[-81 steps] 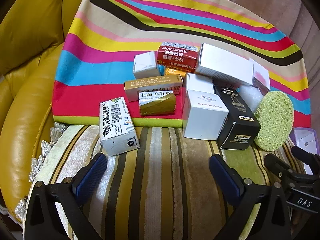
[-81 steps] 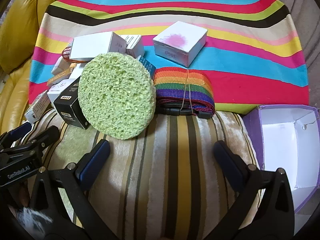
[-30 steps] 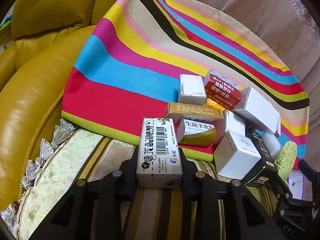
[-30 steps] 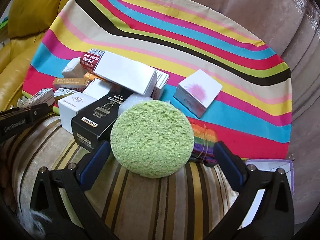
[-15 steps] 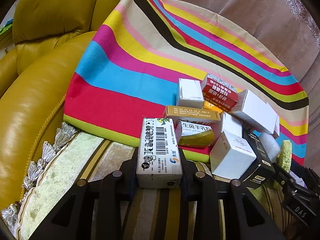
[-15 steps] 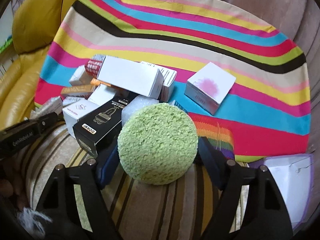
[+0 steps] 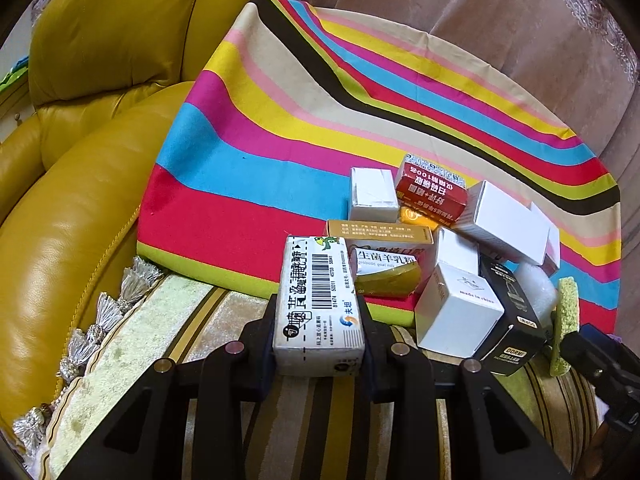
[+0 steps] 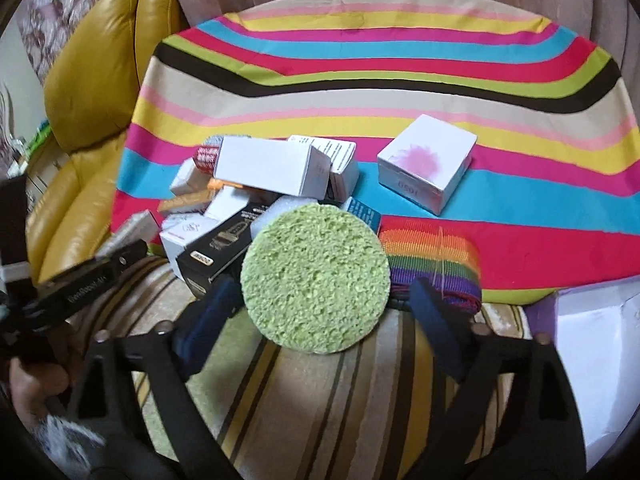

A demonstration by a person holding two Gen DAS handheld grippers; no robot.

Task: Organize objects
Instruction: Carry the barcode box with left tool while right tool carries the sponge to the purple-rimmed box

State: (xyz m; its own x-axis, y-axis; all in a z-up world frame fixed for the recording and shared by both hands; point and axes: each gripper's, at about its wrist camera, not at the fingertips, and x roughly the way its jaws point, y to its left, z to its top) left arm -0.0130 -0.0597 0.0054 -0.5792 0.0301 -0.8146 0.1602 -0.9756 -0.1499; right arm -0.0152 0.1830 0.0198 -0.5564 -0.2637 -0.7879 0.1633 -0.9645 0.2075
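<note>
We've got the barcode box point(image 7: 318, 300) clamped in our left gripper point(image 7: 318, 344), both pads tight on its long sides; it sits at the near edge of the striped cloth point(image 7: 256, 168), above the striped cushion point(image 7: 132, 360). The box's underside is hidden, so we can't tell if it's lifted or resting.

The green sponge disc point(image 8: 315, 278) stands on edge btwn the pads of our right gripper point(image 8: 320, 320). Its jaws have just been opening; there's a visible gap on the right side, and the left pad is close, contact unclear. We read it as released, not pinched. In the left view the sponge is only a thin sliver at the right, partly behind the other gripper.

Behind the sponge is a pile of boxes: a black box point(image 8: 218, 248), a white box point(image 8: 272, 170) and a red box point(image 7: 432, 190) w/ others mostly buried. The rainbow strap point(image 8: 434, 264) is half covered by the sponge and right finger. The pink-blotched box point(image 8: 426, 162) sits apart on the cloth. The purple box point(image 8: 596, 344) is cut off at the right edge. A hand point(image 8: 36, 384) at bottom left is blurred.
</note>
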